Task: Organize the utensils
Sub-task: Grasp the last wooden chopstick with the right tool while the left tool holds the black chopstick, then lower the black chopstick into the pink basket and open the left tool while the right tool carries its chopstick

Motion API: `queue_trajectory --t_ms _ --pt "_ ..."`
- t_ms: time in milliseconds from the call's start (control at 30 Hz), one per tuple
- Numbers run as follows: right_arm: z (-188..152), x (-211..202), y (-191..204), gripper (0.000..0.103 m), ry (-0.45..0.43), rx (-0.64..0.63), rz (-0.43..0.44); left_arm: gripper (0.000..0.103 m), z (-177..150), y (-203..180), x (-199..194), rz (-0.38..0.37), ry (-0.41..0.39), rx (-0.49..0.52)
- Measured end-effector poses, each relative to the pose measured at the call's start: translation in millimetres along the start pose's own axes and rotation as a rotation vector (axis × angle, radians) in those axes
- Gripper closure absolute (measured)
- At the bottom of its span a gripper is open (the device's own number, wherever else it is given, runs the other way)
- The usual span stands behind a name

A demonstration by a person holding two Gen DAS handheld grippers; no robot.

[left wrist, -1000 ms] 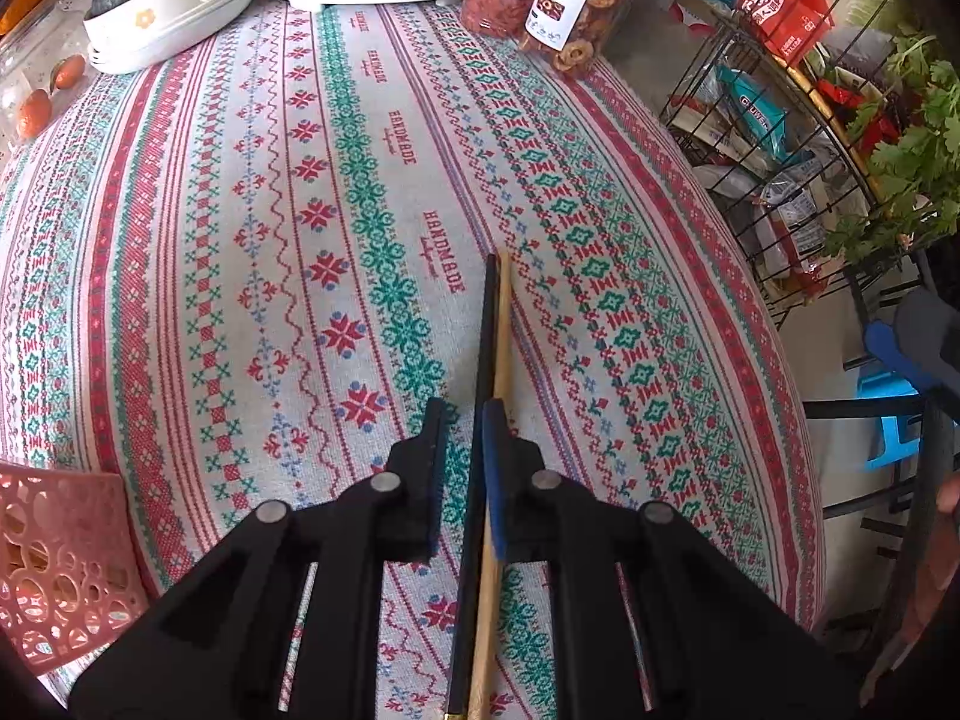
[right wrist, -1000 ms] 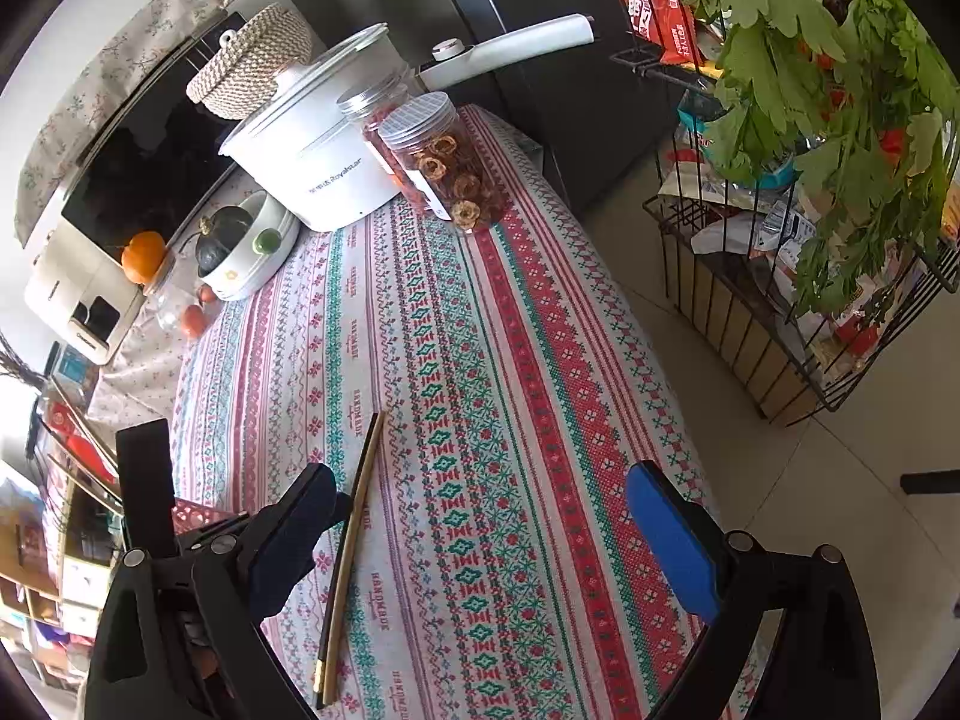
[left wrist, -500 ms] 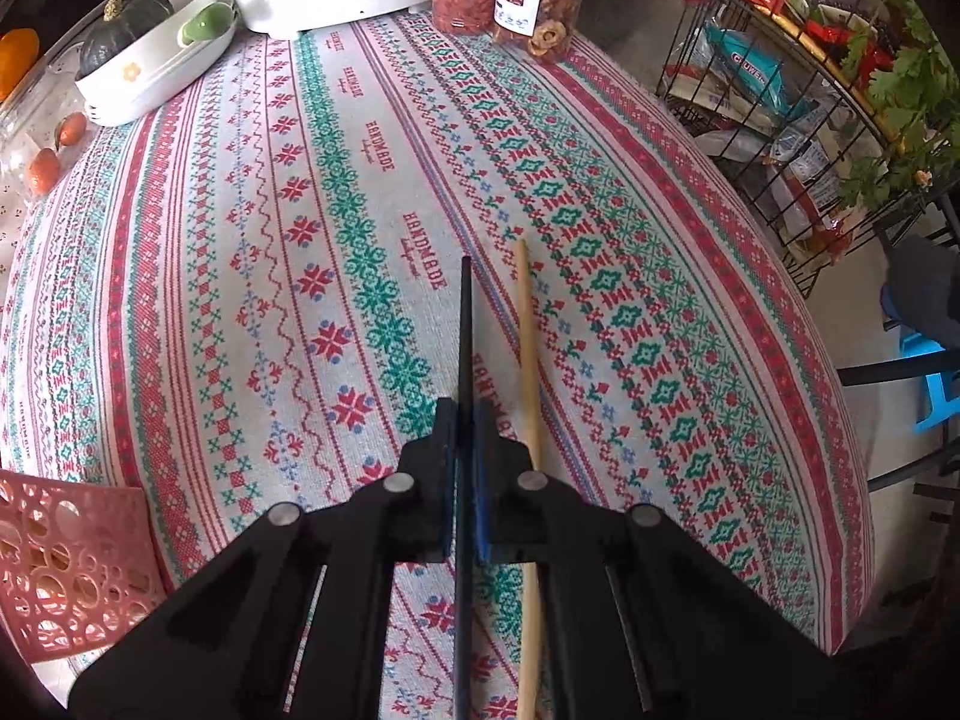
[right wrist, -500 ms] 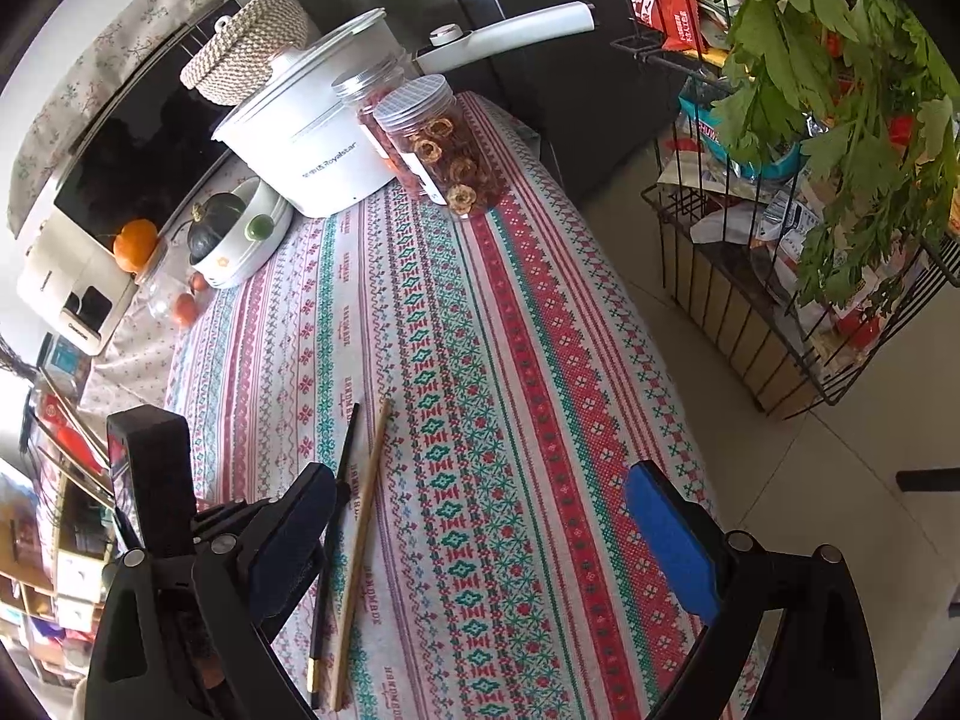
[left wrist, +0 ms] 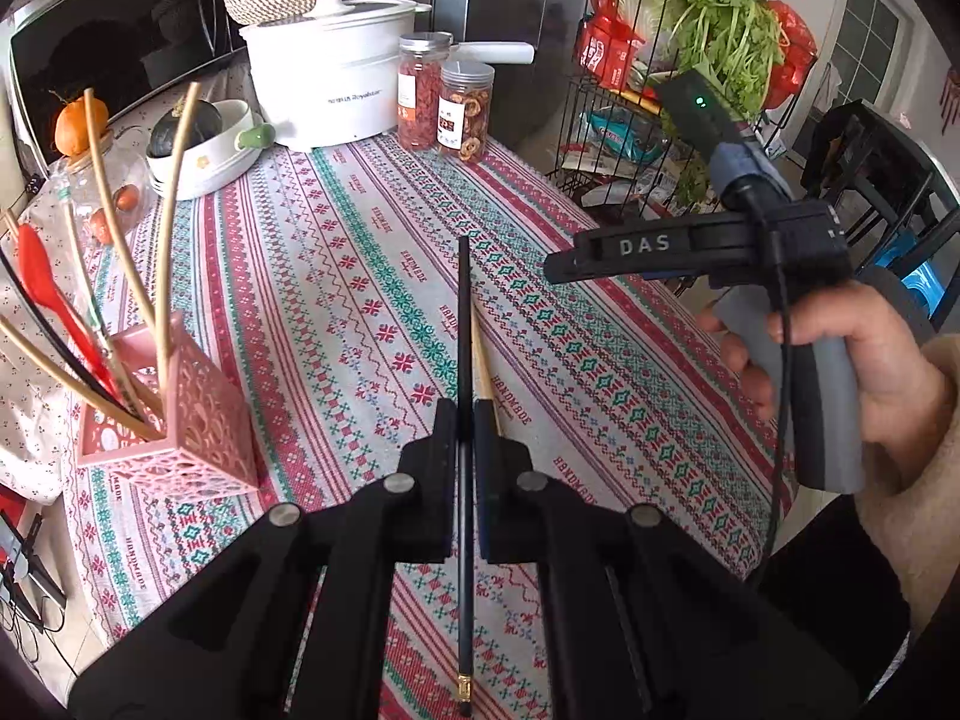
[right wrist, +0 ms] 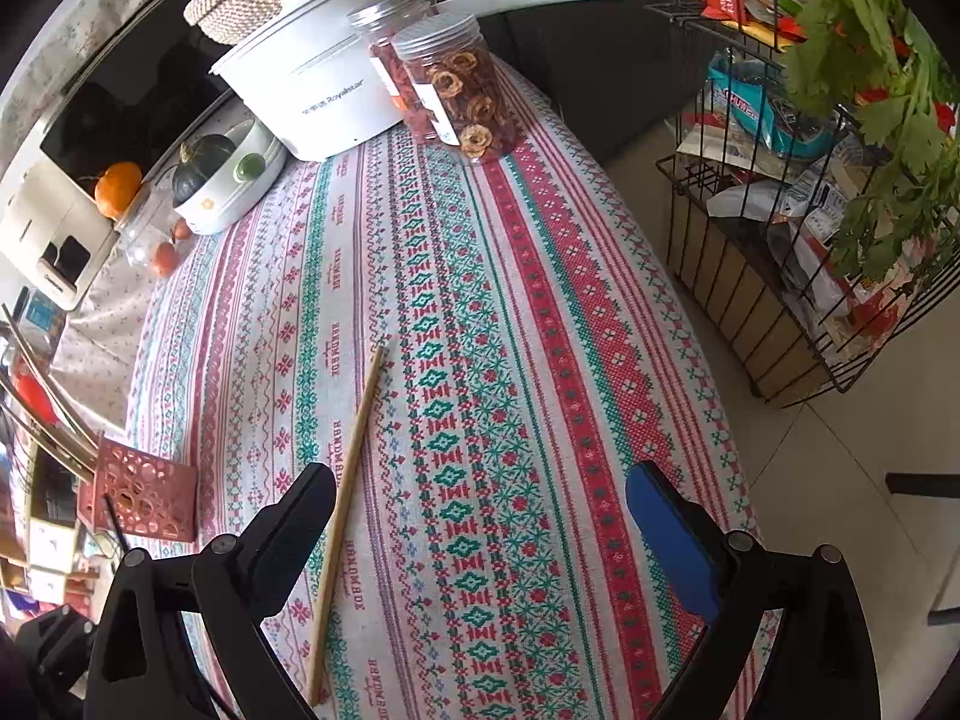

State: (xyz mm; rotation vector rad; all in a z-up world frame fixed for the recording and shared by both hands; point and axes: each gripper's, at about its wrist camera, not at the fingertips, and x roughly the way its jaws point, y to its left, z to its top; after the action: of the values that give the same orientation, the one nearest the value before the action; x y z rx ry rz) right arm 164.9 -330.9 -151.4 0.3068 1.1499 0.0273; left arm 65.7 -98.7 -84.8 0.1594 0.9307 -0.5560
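My left gripper [left wrist: 462,420] is shut on a black chopstick [left wrist: 462,324], which hangs lifted above the patterned tablecloth [left wrist: 336,276]. A wooden chopstick [right wrist: 345,510] lies flat on the cloth; in the left wrist view only a short piece of that wooden chopstick [left wrist: 480,360] shows beside the black one. A pink perforated holder [left wrist: 180,426] with several chopsticks and a red spoon stands at the left; it also shows as the holder [right wrist: 147,495] in the right wrist view. My right gripper [right wrist: 483,507] is open over the cloth, its left finger next to the wooden chopstick.
A white pot [left wrist: 333,84], two clear jars [left wrist: 447,99] and a white dish with a squash [left wrist: 201,147] stand at the back of the table. A wire rack with greens [right wrist: 810,180] stands on the floor to the right. A hand [left wrist: 840,372] holds the right gripper's handle.
My left gripper shut on the black chopstick and lifted it off the cloth, leaving the wooden one lying there. The view pulled up and back, bringing the pink holder into sight.
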Motion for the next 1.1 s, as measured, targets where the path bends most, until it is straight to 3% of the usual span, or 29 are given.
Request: queue_trajectory --t_ms 200,300,433,600,667,733,867,1100 --pt "-6.7 25.9 43.2 0.005 0.052 -0.073 0.014 0.097 -25.3 34.7 -30.7 -0.003 -0.093 -0.078" --pt "-8.9 40.1 60.6 0.006 0.071 -0.084 0.001 0.097 -31.2 53.6 -35.4 -0.036 -0.096 -0.147" --pt "-10.6 63.5 75.9 0.024 0.110 -0.096 -0.061 0.097 -39.1 66.4 -43.2 -0.046 -0.108 -0.173" --pt "-18.7 72.7 105.2 0.035 0.065 -0.213 -0.191 0.096 -49.1 78.7 -56.3 -0.058 -0.119 -0.201" --pt "-23.8 73.1 115.6 0.044 0.046 -0.239 -0.195 0.096 -52.5 83.5 -60.1 -0.054 -0.125 -0.210" --pt "-27.4 72.7 122.9 0.064 0.043 -0.255 -0.183 0.096 -55.3 87.8 -62.6 -0.049 -0.127 -0.223" --pt "-34.4 73.0 132.6 0.092 0.038 -0.299 -0.148 0.096 -60.4 94.3 -67.3 -0.038 -0.136 -0.243" --pt "-47.0 49.3 135.2 0.096 -0.016 -0.297 -0.042 0.097 -64.5 104.1 -82.5 -0.009 -0.183 -0.266"
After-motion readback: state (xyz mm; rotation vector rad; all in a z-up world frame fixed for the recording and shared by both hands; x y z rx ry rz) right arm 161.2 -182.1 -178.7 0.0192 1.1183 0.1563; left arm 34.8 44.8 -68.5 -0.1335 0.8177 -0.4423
